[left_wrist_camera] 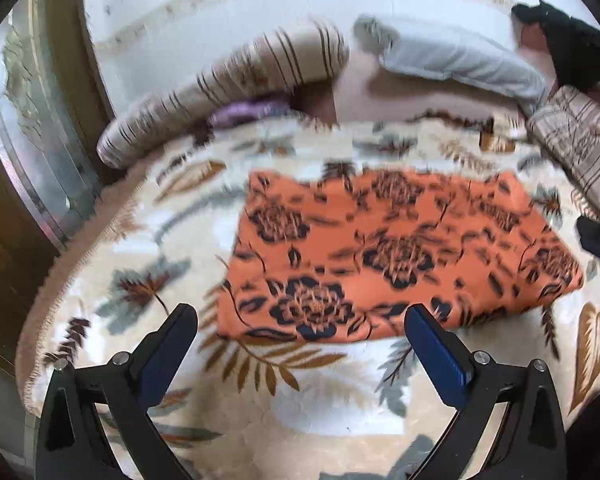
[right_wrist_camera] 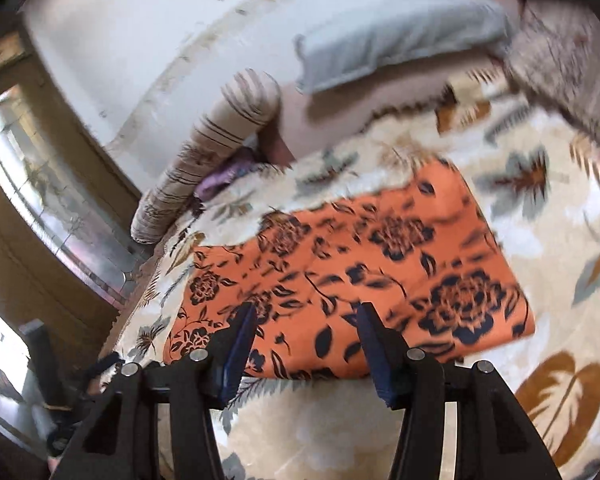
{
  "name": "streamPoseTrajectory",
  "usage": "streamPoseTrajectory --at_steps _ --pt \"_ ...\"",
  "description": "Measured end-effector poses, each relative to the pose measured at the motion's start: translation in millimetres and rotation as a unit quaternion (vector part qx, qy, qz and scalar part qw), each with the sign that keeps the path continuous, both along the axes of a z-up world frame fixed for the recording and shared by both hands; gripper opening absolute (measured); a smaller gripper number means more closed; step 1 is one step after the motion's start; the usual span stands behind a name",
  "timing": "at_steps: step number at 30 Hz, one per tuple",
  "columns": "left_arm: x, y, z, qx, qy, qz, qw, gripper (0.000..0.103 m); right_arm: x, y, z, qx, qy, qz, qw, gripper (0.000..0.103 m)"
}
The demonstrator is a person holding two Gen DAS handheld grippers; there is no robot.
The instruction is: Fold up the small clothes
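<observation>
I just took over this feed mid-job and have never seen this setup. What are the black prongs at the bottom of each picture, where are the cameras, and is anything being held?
There is no robot arm: a person holds a two-finger gripper in each hand, each carrying a fisheye camera that looks along its fingers. One picture shows the left gripper, the other the right gripper. The black prongs with blue pads are their jaws. On the leaf-patterned blanket lies an orange floral cloth, folded into a rough rectangle. Striped cushions and a grey pillow sit behind it. Both sets of jaws stand open above the cloth's near edge, holding nothing.
</observation>
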State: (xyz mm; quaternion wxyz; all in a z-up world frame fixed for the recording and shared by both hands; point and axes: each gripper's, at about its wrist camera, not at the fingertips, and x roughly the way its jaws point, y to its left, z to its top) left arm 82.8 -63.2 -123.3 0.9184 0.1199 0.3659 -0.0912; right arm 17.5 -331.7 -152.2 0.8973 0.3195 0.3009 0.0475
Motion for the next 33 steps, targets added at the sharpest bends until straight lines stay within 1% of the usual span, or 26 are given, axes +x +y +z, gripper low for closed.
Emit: streamPoseTrajectory --at_steps 2,3,6,9,13,17,22,27,33 --pt "-8.2 -2.2 16.9 0.001 -0.026 0.002 0.9997 0.103 -2.9 9.8 9.7 -0.026 -0.02 0.005 0.999 0.056" --pt "-10.9 -1.8 21.6 0.001 -0.033 0.002 0.9995 0.103 -4.7 13.1 12.8 -0.034 -0.028 0.005 0.999 0.056" --pt "-21.5 -5.1 37.2 0.001 -0.055 0.003 0.9985 0.103 -9.6 14.8 19.8 -0.04 -0.044 0.003 0.998 0.056" --pt "-28.5 -9.9 47.2 -0.002 -0.064 0.004 0.998 0.103 -12.4 12.7 20.8 -0.04 -0.046 -0.001 0.998 0.056" --pt "-33.6 -17.5 53.3 -0.005 -0.069 0.004 0.9976 0.103 -15.2 7.4 21.3 -0.038 -0.046 -0.008 0.998 0.057" --pt "-33.9 -24.5 53.0 -0.005 -0.07 0.003 0.9975 0.103 -19.9 -0.2 19.8 -0.034 -0.048 -0.017 0.998 0.058" --pt "-31.3 -32.3 45.1 0.002 -0.062 -0.001 0.9981 0.103 -23.6 -6.5 16.6 -0.035 -0.047 -0.025 0.998 0.058" --pt "-22.4 -33.2 35.0 0.006 -0.045 0.007 0.999 0.103 -21.6 -7.6 10.7 -0.036 -0.039 -0.023 0.998 0.058" --pt "-14.4 -32.0 27.5 0.012 -0.037 0.017 0.9991 0.103 -17.7 -0.6 7.7 -0.051 -0.034 -0.011 0.998 0.058"
